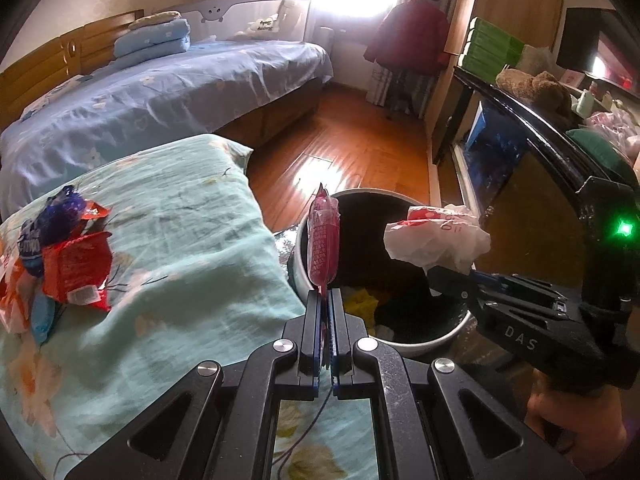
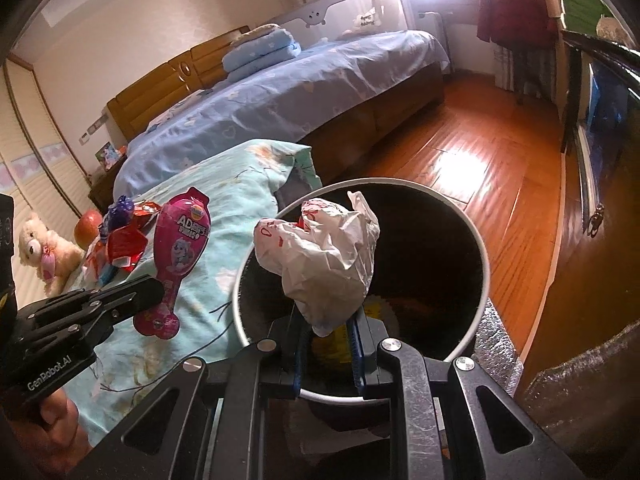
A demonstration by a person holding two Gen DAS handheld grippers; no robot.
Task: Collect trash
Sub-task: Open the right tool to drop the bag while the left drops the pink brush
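My left gripper (image 1: pixel 325 300) is shut on a flat pink snack wrapper (image 1: pixel 323 240) and holds it upright at the near rim of the round bin (image 1: pixel 424 342). The wrapper also shows in the right wrist view (image 2: pixel 178 256). My right gripper (image 2: pixel 329 320) is shut on a crumpled white plastic bag (image 2: pixel 324 256) with red print and holds it over the bin's black inside (image 2: pixel 424 264). The bag also shows in the left wrist view (image 1: pixel 436 238). A pile of red, blue and orange wrappers (image 1: pixel 66 256) lies on the teal floral quilt (image 1: pixel 180 240).
Yellow and dark trash lies in the bin's bottom (image 1: pixel 362 304). A bed with a blue cover (image 1: pixel 168 92) stands behind. A dark cabinet (image 1: pixel 520 152) with clutter stands on the right. A wooden floor (image 2: pixel 460 160) lies beyond the bin. A plush bear (image 2: pixel 44 252) sits at the left.
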